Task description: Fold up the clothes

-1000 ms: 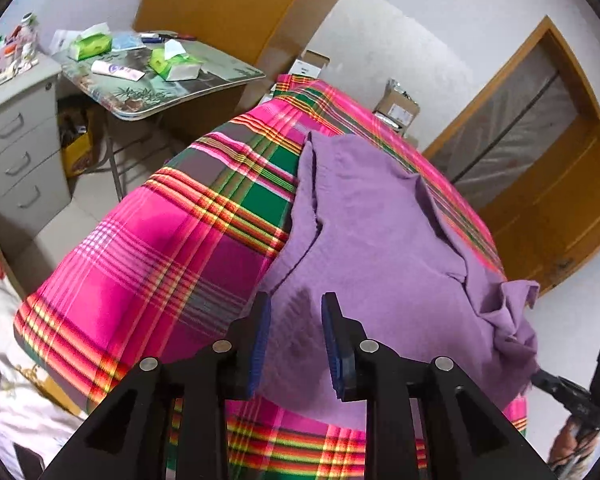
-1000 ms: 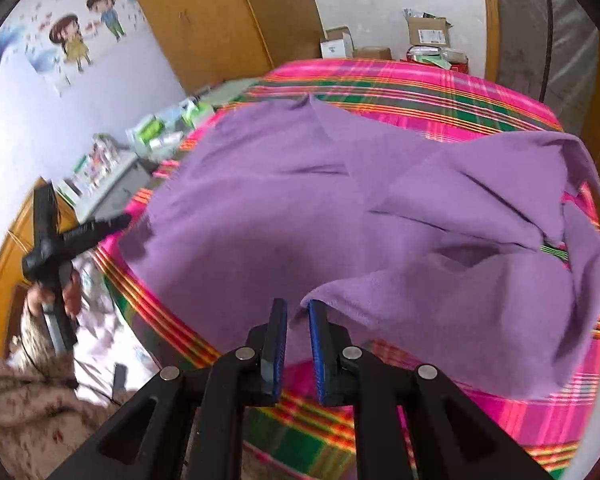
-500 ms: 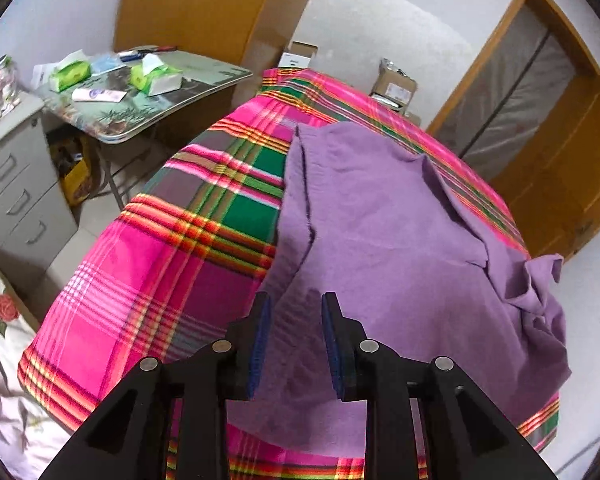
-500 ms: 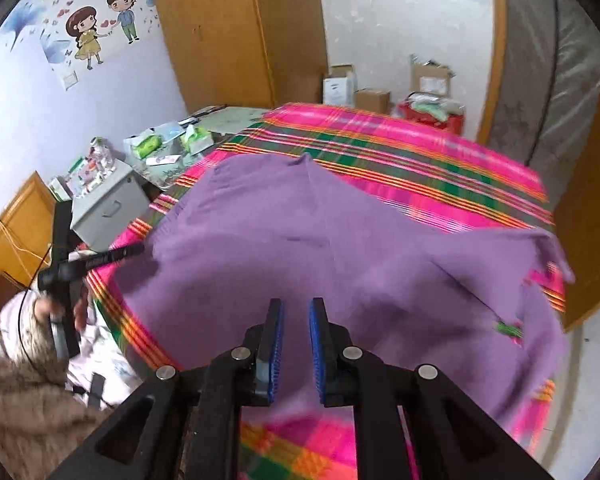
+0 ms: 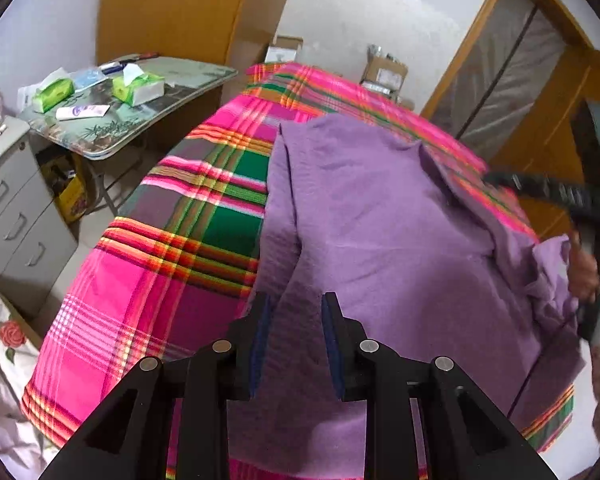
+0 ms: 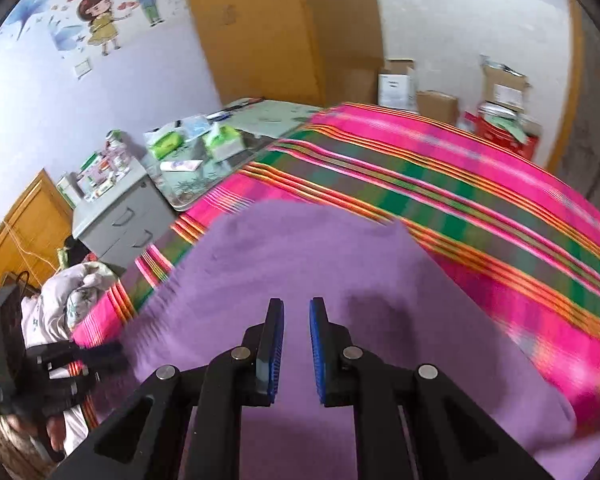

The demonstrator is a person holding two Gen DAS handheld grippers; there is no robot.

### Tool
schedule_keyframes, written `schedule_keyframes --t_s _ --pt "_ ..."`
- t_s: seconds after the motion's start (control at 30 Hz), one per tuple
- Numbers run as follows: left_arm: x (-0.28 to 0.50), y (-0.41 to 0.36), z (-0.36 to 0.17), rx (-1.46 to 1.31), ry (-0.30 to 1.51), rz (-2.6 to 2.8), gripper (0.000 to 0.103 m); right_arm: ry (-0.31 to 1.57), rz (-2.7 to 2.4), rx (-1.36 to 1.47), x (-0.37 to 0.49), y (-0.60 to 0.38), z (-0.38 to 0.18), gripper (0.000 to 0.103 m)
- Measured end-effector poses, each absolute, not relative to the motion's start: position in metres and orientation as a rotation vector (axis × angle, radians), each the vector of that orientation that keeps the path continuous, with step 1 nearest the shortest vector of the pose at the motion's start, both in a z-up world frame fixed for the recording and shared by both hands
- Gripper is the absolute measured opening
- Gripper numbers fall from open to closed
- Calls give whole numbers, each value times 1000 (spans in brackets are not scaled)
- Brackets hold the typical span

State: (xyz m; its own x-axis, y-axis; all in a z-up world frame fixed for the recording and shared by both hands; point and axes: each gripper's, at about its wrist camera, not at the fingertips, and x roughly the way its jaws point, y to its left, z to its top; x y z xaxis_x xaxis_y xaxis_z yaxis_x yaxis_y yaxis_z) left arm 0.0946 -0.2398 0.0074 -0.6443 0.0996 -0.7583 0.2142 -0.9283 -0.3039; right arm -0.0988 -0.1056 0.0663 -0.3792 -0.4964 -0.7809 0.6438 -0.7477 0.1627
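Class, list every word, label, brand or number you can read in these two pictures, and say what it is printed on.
None can be read.
Green tissue packs: print too small.
White tube: purple print, blurred.
Cardboard boxes: labels blurred.
Boxes on the grey cabinet: too small.

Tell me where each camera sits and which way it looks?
Left wrist: sits on the left gripper, looking down across the purple cloth on the plaid bed; the right gripper and a hand show.
Right wrist: sits on the right gripper, looking down over the cloth towards the table; the left gripper shows.
Both share cloth, bed, table.
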Motion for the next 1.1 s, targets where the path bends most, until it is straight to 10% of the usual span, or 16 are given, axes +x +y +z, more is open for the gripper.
schedule_keyframes --t_s 0.47,0.9,1.1 --pt "66 -231 1 1434 424 -2734 35 314 -1967 1212 -130 -244 20 38" --pt "61 -219 -1 1464 269 -2731 35 311 -2041 1322 -145 -264 -3 27" --pt "60 -221 1 1456 259 -2738 11 211 -2051 1282 -145 -260 11 25"
